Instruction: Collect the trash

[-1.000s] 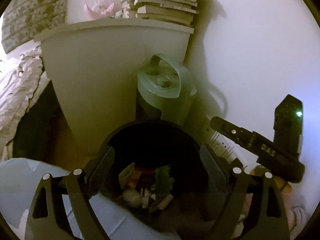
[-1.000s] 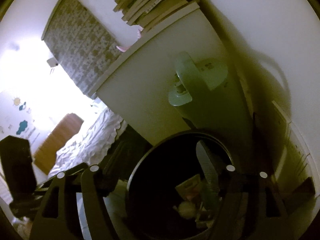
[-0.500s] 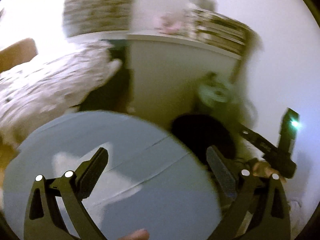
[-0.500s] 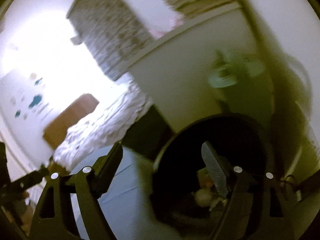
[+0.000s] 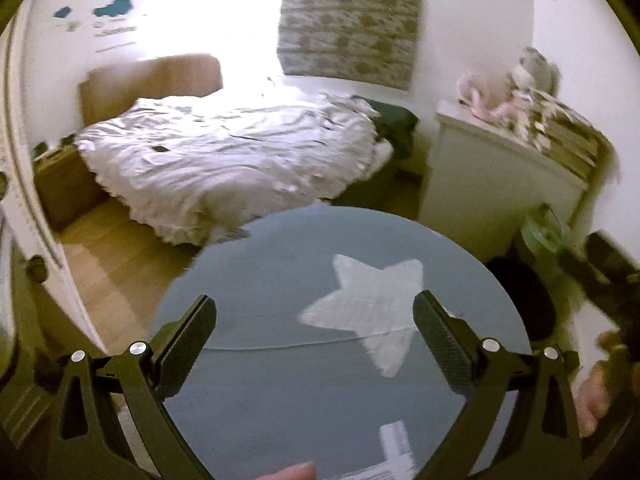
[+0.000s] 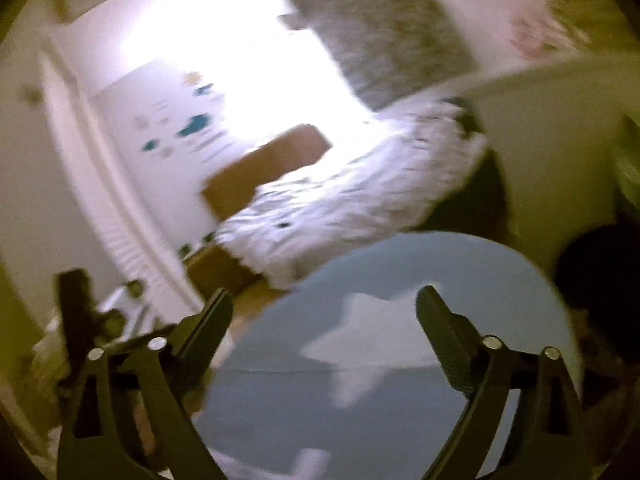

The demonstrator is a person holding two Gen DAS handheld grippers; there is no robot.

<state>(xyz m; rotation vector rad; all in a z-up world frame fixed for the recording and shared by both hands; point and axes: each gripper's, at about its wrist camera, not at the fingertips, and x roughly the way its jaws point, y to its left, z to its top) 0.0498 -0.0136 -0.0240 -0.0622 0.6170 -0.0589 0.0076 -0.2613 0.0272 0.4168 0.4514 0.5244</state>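
Note:
My left gripper (image 5: 314,326) is open and empty above a round blue rug (image 5: 280,280) with a white star (image 5: 368,304). The black trash bin (image 5: 524,300) stands at the rug's right edge, its contents hidden. My right gripper (image 6: 324,324) is open and empty above the same rug (image 6: 460,264); this view is blurred. The bin shows as a dark shape at far right in the right wrist view (image 6: 596,272). A white scrap (image 5: 396,440) lies on the rug near the lower edge.
A bed with white bedding (image 5: 224,156) stands behind the rug. A white cabinet (image 5: 496,176) with stacked books is at right, a green fan heater (image 5: 546,228) beside it. Wooden floor (image 5: 116,264) and a white door (image 5: 24,184) lie at left.
Both grippers have swung left away from above the trash bin. The bin has moved from the view centre to the right edge; the rug, bed and floor now fill the views.

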